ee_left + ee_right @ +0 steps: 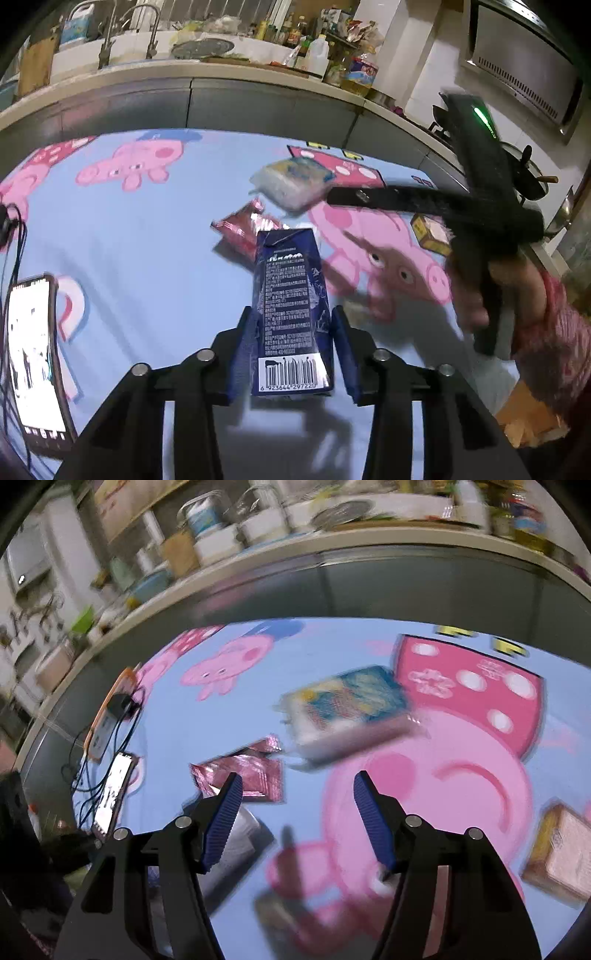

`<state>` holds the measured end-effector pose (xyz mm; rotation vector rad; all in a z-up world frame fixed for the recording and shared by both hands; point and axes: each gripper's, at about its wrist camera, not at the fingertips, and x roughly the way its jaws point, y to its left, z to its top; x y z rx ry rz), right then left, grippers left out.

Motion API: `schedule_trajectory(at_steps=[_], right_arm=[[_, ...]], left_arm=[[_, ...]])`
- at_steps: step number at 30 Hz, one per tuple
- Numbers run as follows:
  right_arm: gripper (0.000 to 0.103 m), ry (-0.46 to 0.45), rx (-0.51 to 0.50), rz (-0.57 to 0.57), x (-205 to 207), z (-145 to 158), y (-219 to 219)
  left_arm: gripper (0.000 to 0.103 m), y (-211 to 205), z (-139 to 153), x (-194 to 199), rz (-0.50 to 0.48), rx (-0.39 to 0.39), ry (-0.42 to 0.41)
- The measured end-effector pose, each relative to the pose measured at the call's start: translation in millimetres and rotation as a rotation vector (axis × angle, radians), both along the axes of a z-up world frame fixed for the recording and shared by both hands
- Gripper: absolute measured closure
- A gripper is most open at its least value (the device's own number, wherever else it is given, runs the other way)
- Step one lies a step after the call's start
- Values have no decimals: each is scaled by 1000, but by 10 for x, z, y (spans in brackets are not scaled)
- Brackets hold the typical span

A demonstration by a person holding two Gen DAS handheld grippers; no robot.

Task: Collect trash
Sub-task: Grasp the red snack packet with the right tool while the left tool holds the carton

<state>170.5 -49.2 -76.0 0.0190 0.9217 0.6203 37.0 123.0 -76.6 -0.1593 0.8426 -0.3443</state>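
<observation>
One cartoon-pig tablecloth [155, 236] carries everything; a phone [33, 354] glows at its left edge; a tissue pack [347, 709], red wrapper [251, 771] and small yellow box [561, 853] lie apart (all blurred); the left gripper [291, 325] clamps a blue carton [291, 314]; the right gripper [297, 805] hangs apart above the cloth.

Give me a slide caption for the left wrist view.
Left gripper clamps a blue carton above the cartoon tablecloth; right gripper reaches toward a tissue pack.

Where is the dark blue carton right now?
In the left wrist view, the dark blue carton sits between the left gripper fingers, with the red wrapper just beyond it.
</observation>
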Motion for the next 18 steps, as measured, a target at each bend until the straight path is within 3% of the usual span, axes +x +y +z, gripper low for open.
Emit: schedule_trajectory(at_steps=[5,6,7,9,11,13,18], right_arm=[[41,41,-44,40,98,-59,372],[41,36,-42,50,67,-65,423],[41,27,-47,61,34,-68,499],[41,12,-74,83,-20,-93,635],[40,8,-103,96,-37,-101,725],[39,-6,-153,108,-51,-87,868],[36,-49,-375,171,-80,-178,1192]], left_arm=[[70,215,-1,-217,15,-6,-6],[64,259,-17,-236,30,-13,9],[56,296,-28,-261,37,-26,21],[19,337,-31,-289,52,-64,27],[5,316,10,-301,61,-106,2],[4,214,26,-271,32,-120,0],[6,-144,-92,-221,14,-1,-7]])
